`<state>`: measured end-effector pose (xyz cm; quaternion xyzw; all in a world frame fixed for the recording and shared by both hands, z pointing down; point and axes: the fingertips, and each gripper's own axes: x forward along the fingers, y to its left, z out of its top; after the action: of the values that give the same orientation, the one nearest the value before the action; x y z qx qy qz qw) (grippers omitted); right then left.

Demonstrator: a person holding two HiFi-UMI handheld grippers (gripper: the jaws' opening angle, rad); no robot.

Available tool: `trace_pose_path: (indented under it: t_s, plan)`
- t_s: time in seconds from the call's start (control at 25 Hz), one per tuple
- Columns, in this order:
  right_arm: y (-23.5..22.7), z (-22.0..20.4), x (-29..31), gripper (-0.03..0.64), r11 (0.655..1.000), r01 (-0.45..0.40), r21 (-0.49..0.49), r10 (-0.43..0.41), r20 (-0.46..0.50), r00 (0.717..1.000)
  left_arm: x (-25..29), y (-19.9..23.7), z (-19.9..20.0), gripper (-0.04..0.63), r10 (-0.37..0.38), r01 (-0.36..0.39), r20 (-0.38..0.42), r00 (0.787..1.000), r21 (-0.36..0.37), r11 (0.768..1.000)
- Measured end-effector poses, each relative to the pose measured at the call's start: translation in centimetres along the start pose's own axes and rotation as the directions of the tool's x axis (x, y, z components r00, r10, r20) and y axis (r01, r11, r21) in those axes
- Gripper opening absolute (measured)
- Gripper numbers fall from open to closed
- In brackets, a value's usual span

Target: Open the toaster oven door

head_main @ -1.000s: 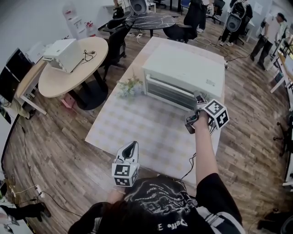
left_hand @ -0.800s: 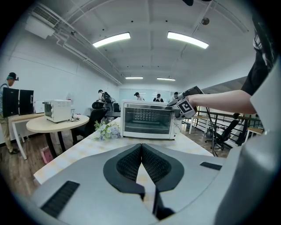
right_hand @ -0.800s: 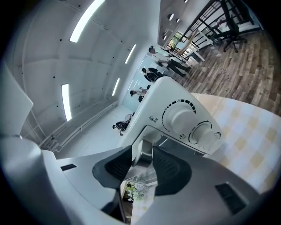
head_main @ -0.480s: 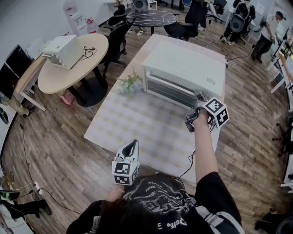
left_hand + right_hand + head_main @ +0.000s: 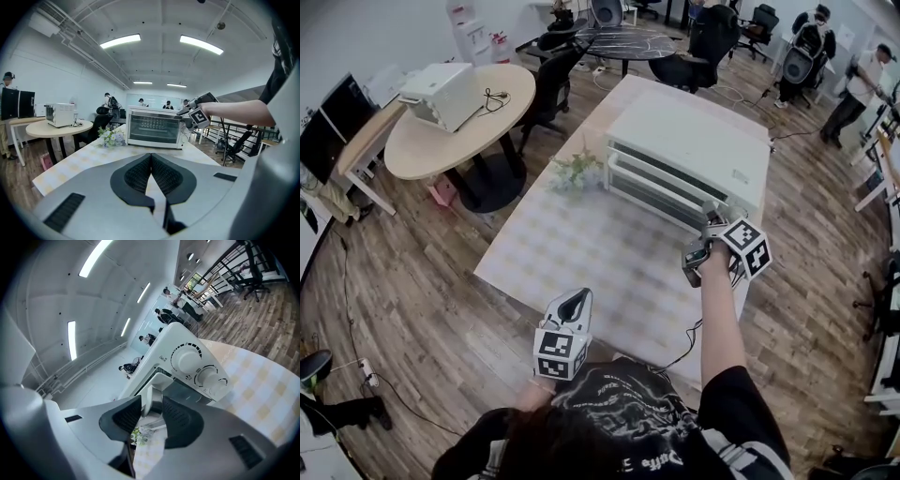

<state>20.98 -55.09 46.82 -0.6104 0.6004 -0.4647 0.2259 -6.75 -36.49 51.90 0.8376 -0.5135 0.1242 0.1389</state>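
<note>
A white toaster oven (image 5: 689,141) stands on the checked table, its glass door facing me. My right gripper (image 5: 711,214) is at the right end of the door handle (image 5: 661,183). In the right gripper view the white handle bar (image 5: 153,399) sits between the two black pads, which press on it, just left of the two knobs (image 5: 187,360). The door's top edge looks a crack away from the oven body. My left gripper (image 5: 576,302) hangs near the table's front edge, shut and empty, far from the toaster oven (image 5: 154,127).
A small bunch of flowers (image 5: 577,172) lies left of the oven on the checked tablecloth (image 5: 581,253). A round table (image 5: 441,141) with another white oven stands to the left. Office chairs and several people are at the back of the room.
My right gripper has stayed at the handle's right end. A dark gap now shows above the handle, as if the door's top has come slightly out. The left gripper has hardly moved.
</note>
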Motion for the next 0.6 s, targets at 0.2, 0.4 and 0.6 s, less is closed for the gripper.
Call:
trace_pose_path:
  t_s: [0.2, 0.4, 0.6]
  plan:
    - [-0.3, -1.3, -1.0, 0.146, 0.999, 0.007, -0.037, -0.007, -0.016, 1.0, -0.4, -0.6, 0.0, 0.02, -0.023, 0.023, 0.008, 1.0, 0.01, 1.0]
    - [-0.4, -3.0, -2.1, 0.141, 0.998, 0.011, -0.058, -0.014, -0.048, 0.999, -1.1, -0.5, -0.6, 0.02, -0.029, 0.029, 0.004, 1.0, 0.0, 1.0]
    - [-1.1, -4.2, -3.6, 0.132, 0.999, 0.016, -0.042, -0.018, -0.064, 0.998, -1.8, -1.3, -0.6, 0.02, -0.041, 0.041, 0.01, 0.999, -0.004, 0.999]
